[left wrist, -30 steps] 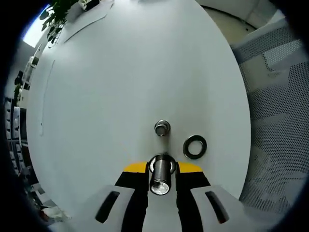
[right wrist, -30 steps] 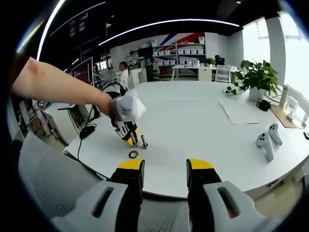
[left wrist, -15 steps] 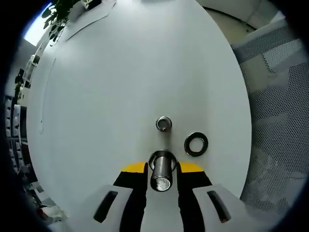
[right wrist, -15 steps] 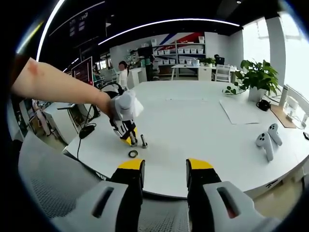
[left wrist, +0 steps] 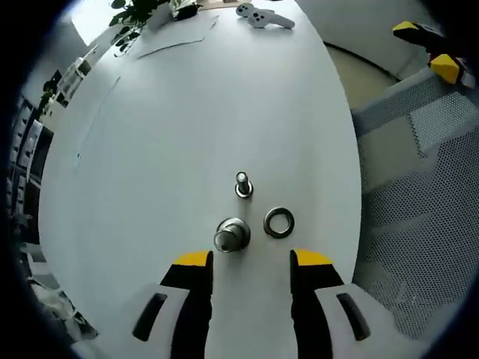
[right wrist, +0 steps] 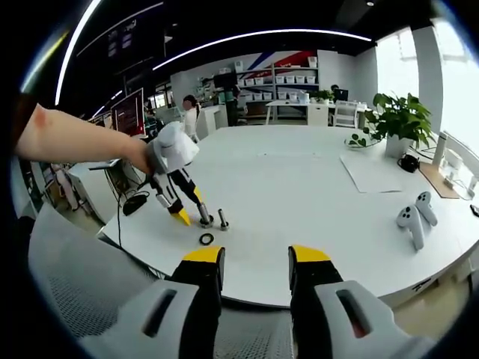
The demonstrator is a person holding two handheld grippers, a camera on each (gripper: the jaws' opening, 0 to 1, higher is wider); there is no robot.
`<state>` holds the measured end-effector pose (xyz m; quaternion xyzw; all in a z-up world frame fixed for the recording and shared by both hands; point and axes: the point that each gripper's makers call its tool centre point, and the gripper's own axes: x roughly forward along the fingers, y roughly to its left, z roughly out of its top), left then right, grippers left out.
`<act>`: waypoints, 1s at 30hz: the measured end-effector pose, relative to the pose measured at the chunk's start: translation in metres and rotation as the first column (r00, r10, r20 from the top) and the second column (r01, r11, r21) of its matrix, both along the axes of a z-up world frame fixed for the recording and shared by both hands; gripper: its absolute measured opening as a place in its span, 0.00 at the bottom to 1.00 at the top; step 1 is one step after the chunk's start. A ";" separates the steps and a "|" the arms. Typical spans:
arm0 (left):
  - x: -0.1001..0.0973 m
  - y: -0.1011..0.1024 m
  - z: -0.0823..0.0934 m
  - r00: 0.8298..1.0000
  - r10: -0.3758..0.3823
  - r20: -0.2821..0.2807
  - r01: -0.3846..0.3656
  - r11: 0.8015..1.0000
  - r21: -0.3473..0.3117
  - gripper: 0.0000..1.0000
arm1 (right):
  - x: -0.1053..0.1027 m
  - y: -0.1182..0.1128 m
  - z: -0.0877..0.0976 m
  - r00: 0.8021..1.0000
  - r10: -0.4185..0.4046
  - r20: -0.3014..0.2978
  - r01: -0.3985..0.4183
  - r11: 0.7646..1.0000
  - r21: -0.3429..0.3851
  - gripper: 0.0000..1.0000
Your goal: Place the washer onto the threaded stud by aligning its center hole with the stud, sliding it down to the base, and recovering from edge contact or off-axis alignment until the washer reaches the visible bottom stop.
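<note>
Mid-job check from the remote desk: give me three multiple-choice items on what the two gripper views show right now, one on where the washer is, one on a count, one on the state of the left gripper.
1. Where is the washer?
A. Flat on the table, beside the two studs
B. Threaded down on a stud
C. Held in the left gripper

2. How many upright metal studs stand on the table?
A. One
B. Two
C. Four

3. What is the left gripper doing?
A. Shut on the washer
B. Shut on a stud
C. Open, holding nothing

Answers:
1 A: the dark ring lies flat on the white top, apart from the near stud and the far stud.
2 B: both views show a pair, seen also at and.
3 C: its yellow-tipped jaws stand apart, with bare table between them.
</note>
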<state>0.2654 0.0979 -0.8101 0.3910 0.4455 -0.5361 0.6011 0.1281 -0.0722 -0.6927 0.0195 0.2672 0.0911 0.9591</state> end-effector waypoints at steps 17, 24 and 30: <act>-0.032 0.000 -0.005 0.997 0.056 -0.046 -0.061 0.991 -0.122 0.40 | 0.000 0.000 0.000 1.000 -0.002 0.003 0.002 1.000 0.000 0.37; -0.034 -0.006 -0.026 0.997 0.055 -0.058 -0.061 0.992 -0.114 0.39 | 0.000 -0.001 0.001 1.000 -0.006 0.004 0.006 1.000 -0.001 0.37; -0.036 -0.016 -0.038 0.998 0.041 -0.044 -0.046 0.992 -0.118 0.39 | 0.000 -0.001 0.001 1.000 -0.008 0.007 0.008 1.000 0.000 0.37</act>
